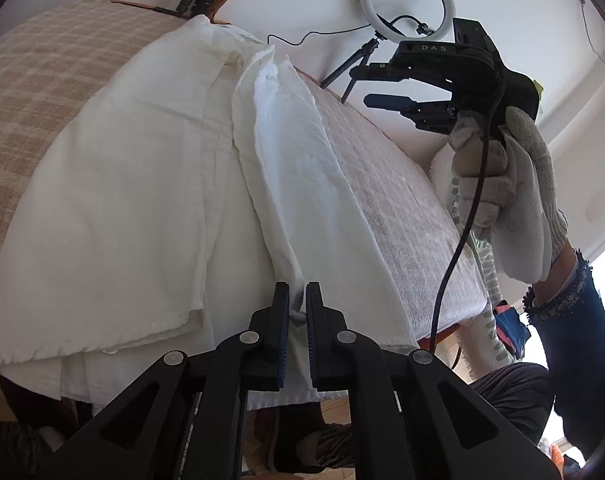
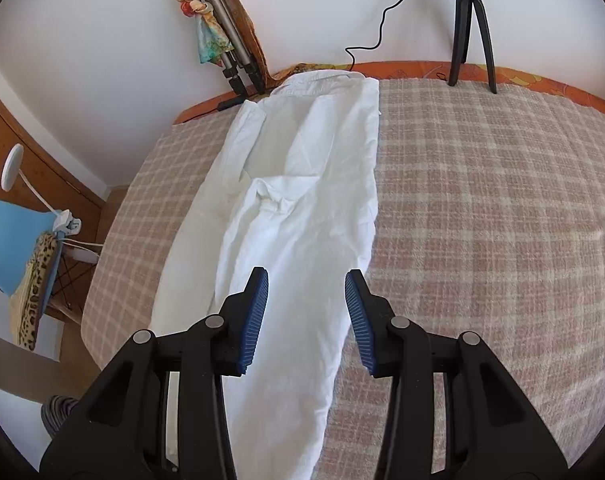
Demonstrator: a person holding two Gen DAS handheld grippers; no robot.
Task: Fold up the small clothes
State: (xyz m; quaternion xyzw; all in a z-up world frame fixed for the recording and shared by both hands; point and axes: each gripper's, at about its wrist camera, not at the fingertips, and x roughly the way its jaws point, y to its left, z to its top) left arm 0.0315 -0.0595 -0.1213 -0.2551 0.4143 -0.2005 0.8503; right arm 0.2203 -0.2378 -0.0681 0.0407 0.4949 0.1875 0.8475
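Note:
A white shirt (image 2: pixel 302 208) lies lengthwise on the checked beige blanket (image 2: pixel 482 220), folded into a long narrow strip with its collar at the far end. My left gripper (image 1: pixel 297 308) is shut on a raised fold of the white shirt (image 1: pixel 150 184) at its near edge, the cloth pinched between the blue pads. My right gripper (image 2: pixel 307 280) hangs open above the shirt's near half, nothing between its fingers. In the left wrist view the right gripper (image 1: pixel 366 86) floats in the air at the upper right, jaws apart, held by a gloved hand (image 1: pixel 498 176).
A black tripod (image 2: pixel 472 24) stands at the blanket's far edge, with a ring light (image 1: pixel 406 4) on it. A second folded tripod (image 2: pixel 226 40) leans on the wall. A blue chair (image 2: pixel 14 240) stands left of the bed. A black cable (image 1: pixel 462 220) dangles from the right gripper.

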